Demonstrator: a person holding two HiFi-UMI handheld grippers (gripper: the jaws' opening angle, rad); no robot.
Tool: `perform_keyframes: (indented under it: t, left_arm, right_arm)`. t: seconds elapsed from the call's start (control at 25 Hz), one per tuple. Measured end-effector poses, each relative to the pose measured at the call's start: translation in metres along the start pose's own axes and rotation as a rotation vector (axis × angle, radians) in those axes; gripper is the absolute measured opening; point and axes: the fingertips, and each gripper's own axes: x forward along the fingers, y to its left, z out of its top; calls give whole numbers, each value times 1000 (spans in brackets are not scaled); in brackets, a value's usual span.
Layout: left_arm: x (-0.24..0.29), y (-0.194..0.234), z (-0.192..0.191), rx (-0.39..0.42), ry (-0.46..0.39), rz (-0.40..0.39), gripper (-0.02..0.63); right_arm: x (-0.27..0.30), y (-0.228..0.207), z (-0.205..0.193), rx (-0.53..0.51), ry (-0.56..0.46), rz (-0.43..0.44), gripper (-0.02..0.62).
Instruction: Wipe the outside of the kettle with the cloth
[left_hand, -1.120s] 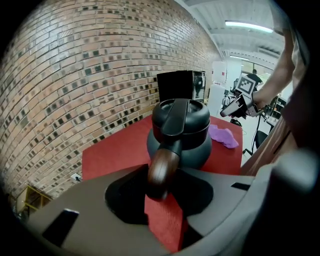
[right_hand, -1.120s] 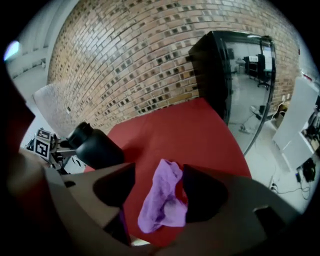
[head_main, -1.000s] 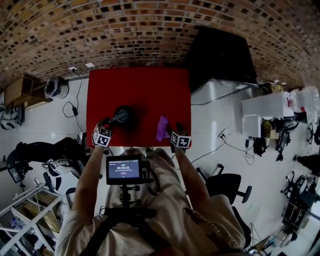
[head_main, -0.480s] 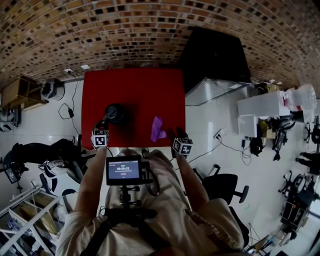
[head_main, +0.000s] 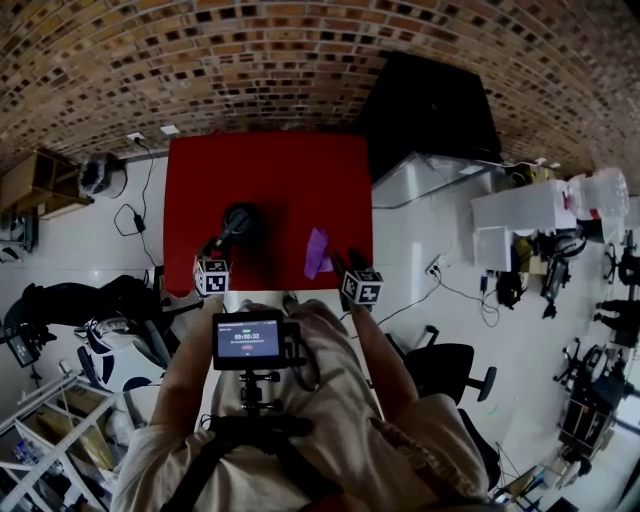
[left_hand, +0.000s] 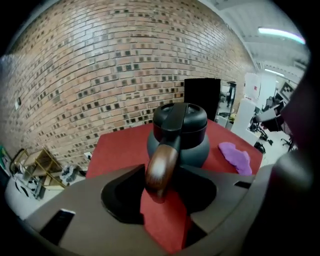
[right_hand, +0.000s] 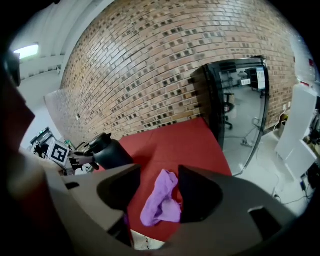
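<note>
A dark grey kettle (head_main: 241, 222) with a brown wooden handle (left_hand: 161, 169) stands on the red table (head_main: 290, 170). My left gripper (left_hand: 161, 187) is at the handle, which lies between the jaws. The jaws have just been opening, and a strip of red table shows beside the handle's tip. In the head view the left gripper (head_main: 220, 250) sits at the kettle's near side. A purple cloth (right_hand: 161, 205) lies crumpled near the table's front edge (head_main: 317, 252). Just above the cloth, my right gripper (right_hand: 159, 187) hangs wide open and is not touching it.
A tall black panel (head_main: 430, 110) stands behind the table's right corner, in front of a brick wall. White cabinets (head_main: 520, 225) and an office chair (head_main: 455, 372) are on the right. A wooden shelf (head_main: 40, 180) and cables lie on the floor to the left.
The left gripper has rolled at the kettle handle and its jaws stand wider. The right gripper has drawn back and up a little from the cloth, which stays on the table.
</note>
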Motion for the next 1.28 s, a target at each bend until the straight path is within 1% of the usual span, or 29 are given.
perform_keyframes:
  t: [0.04,0.12,0.32,0.44,0.52,0.6,0.76,0.84,0.92,1.04,1.16,1.28]
  left_arm:
    - [-1,2,-2,-24,1,-17,212]
    - [-4,3,-4,-36,-1,-48,269]
    - [-34,-3,-13,53,-31,-153,278]
    - [-60,1,-29,41,-58,-212,279]
    - [-79,8,-40,8,-75,-243,279]
    - [-98,18,-46,-57,-95,-271,278]
    - [-126,48,-44,-286,-160,-300,278]
    - [-138,59,-38,-358,-204,-316,278]
    - [-151,64,-30,-386,-251,-334,276]
    - [-167,70,-10,-390,-328,-342,256]
    - [-183,76,1,-391,-380,-320,252]
    - [-191,78,8,-390,-405,-281,234]
  right_arm:
    - [-2,5,1,-1,-2,0,261]
    - [-6,14,4,0,-8,2,261]
    - [-16,33,3,22,-47,-20,261]
    - [-21,48,8,11,-92,-31,261]
    - [-27,57,10,3,-119,-41,261]
    - [-34,65,10,-2,-141,-46,261]
    - [-53,87,15,-15,-191,-41,259]
    - [-67,107,24,-35,-228,-21,258]
    - [-82,132,36,-74,-267,-3,256]
    - [-103,165,52,-151,-326,24,255]
    - [-120,184,55,-223,-361,25,253]
    - [-132,192,61,-306,-382,5,250]
